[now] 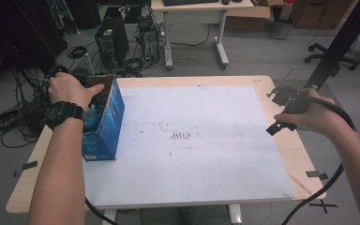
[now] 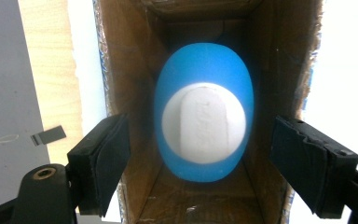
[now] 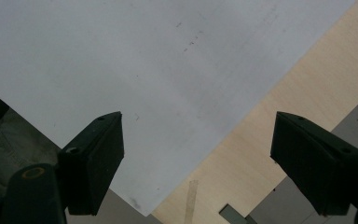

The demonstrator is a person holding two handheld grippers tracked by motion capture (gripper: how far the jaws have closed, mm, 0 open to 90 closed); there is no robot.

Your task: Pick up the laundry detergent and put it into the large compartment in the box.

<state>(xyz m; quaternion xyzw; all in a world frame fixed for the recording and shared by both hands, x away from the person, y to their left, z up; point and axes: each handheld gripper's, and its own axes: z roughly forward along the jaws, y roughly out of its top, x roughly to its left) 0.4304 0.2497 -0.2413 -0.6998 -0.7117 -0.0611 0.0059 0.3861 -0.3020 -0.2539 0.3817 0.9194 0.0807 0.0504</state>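
We've got the left gripper [image 2: 200, 154] poised over the box [image 1: 104, 123] at the table's [image 1: 286, 154] 9 o'clock, jaws half open, empty, straddling its walls. Blue egg [image 2: 204, 112] sits deep inside. Risk: pads snag cardboard, tipping the box. Right gripper [image 3: 198, 154] wide open, empty, at 3 o'clock.

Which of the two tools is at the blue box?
The left tool, poised over the open blue box and its blue object; the right tool hovers over the white mat.

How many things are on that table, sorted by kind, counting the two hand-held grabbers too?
Blue cardboard box: 1
Blue egg-shaped object with a white face, inside the box: 1
White sheet covering the table: 1
Hand-held grippers, left gripper and right gripper: 2
Total: 5
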